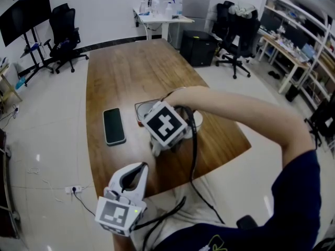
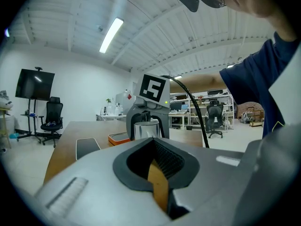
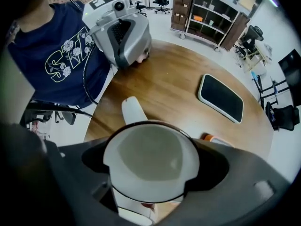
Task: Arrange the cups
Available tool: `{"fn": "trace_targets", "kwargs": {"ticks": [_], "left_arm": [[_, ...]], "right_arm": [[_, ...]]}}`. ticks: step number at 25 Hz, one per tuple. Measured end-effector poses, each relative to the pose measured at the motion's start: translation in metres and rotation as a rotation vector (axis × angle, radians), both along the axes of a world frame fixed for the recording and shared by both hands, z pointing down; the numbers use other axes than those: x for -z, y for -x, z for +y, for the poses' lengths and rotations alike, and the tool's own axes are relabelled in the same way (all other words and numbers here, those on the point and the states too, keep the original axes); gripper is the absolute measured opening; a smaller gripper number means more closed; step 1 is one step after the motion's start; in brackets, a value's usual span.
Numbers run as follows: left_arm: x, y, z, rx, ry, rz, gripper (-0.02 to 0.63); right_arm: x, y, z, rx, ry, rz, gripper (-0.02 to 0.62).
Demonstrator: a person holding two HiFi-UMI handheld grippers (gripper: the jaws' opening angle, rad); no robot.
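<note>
My right gripper [image 1: 161, 148] points straight down over the wooden table [image 1: 120, 72], its marker cube on top. It is shut on a pale metal cup [image 3: 150, 161], which fills the space between the jaws in the right gripper view. From the left gripper view the cup [image 2: 144, 130] stands upright between the right gripper's dark fingers [image 2: 130, 126], low over the table. My left gripper [image 1: 137, 167] rests level at the table's near edge, shut and empty, aimed at the cup. It also shows as the left gripper [image 3: 124, 29] in the right gripper view.
A black phone [image 1: 114, 126] lies flat on the table left of the cup. Just behind my right gripper sits an orange-rimmed tray [image 1: 144, 109]. A pale round rim [image 1: 197, 120] shows partly under the person's arm. Office chairs, desks and shelves stand around the room.
</note>
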State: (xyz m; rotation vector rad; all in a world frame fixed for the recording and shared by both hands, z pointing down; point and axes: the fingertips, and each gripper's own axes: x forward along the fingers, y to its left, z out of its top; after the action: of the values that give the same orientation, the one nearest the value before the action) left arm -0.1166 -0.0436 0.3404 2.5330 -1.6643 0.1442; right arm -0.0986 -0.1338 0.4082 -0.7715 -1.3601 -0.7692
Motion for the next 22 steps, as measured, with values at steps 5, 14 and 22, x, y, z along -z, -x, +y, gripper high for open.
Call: {"fn": "trace_targets", "kwargs": {"ticks": [5, 14, 22], "left_arm": [[0.003, 0.001, 0.001, -0.002, -0.004, 0.001, 0.003], [0.003, -0.001, -0.001, 0.001, -0.003, 0.003, 0.003], [0.004, -0.003, 0.000, 0.001, -0.007, 0.004, 0.003]], "right_arm": [[0.003, -0.005, -0.004, -0.008, -0.005, 0.011, 0.434], [0.010, -0.005, 0.000, -0.007, 0.032, -0.001, 0.434], [0.030, 0.009, -0.017, -0.033, -0.004, -0.008, 0.434]]}}
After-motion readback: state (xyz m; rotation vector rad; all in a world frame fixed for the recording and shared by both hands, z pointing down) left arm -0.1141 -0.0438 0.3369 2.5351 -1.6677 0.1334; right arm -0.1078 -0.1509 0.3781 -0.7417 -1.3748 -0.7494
